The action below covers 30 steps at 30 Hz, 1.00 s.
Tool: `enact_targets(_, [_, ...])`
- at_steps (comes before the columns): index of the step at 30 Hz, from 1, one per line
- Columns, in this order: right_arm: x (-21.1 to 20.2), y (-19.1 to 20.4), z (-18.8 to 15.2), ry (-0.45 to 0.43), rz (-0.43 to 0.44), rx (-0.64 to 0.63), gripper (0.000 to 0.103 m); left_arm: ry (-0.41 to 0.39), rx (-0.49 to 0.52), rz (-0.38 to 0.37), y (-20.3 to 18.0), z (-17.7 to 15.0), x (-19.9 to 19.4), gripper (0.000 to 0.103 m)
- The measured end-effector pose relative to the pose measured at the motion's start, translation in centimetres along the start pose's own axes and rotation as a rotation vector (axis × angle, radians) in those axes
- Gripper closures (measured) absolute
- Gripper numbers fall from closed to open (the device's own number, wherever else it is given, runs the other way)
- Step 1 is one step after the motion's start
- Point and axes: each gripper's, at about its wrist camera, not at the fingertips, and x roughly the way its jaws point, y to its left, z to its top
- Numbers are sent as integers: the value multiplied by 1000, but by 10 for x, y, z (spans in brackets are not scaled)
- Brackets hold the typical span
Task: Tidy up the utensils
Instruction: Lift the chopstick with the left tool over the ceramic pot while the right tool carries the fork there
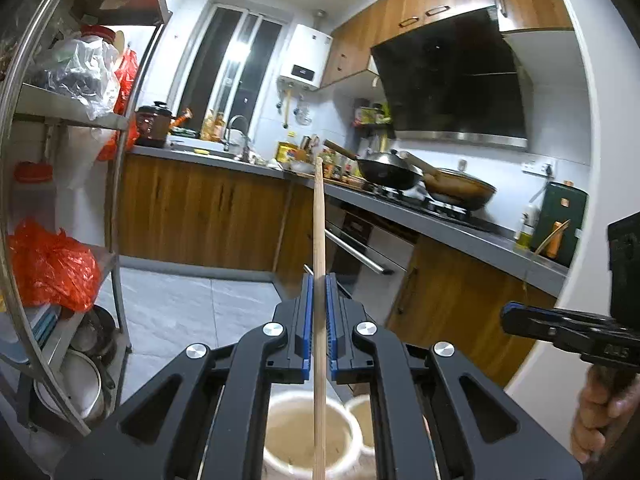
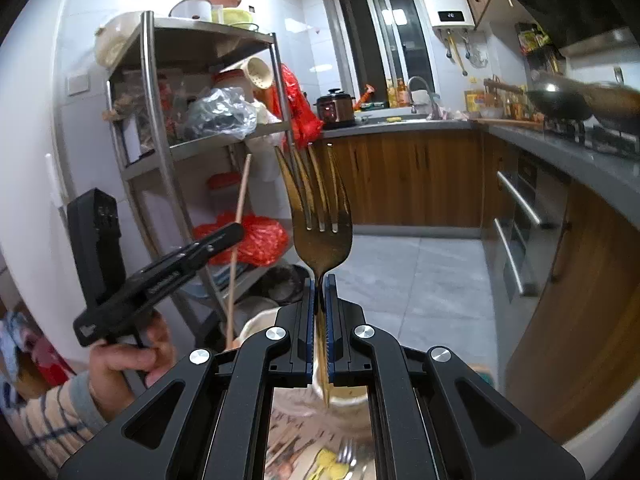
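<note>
My left gripper [image 1: 319, 280] is shut on a wooden chopstick [image 1: 319, 220] that stands upright, its lower end over a white cup [image 1: 276, 436]. A second white cup [image 1: 358, 420] stands beside it. My right gripper [image 2: 319, 280] is shut on the neck of a gold fork [image 2: 320, 216], tines up, its handle end above a cup [image 2: 344, 400]. The right gripper also shows in the left wrist view [image 1: 508, 314]. The left gripper [image 2: 236, 230] and the chopstick [image 2: 240, 216] show in the right wrist view.
A metal shelf rack [image 2: 160, 152] with bags and pots stands at the left. A counter [image 1: 460, 236] with woks and a stove runs along the right. A second fork [image 2: 344, 454] lies on the surface below the cups. Grey tiled floor [image 2: 400, 280] lies beyond.
</note>
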Motion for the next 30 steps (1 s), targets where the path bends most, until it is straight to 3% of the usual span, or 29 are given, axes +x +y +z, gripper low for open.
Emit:
enact_targets(7, [27, -1, -5, 53, -38, -18, 97, 31, -26, 36, 11, -20, 33, 97])
enact_targets(17, [58, -11, -31, 158, -25, 24, 97, 137, 19, 53, 11, -75, 31, 97])
enact_targets(30, [111, -22, -48, 279, -25, 78, 97, 175, 60, 102, 6, -89, 37, 97])
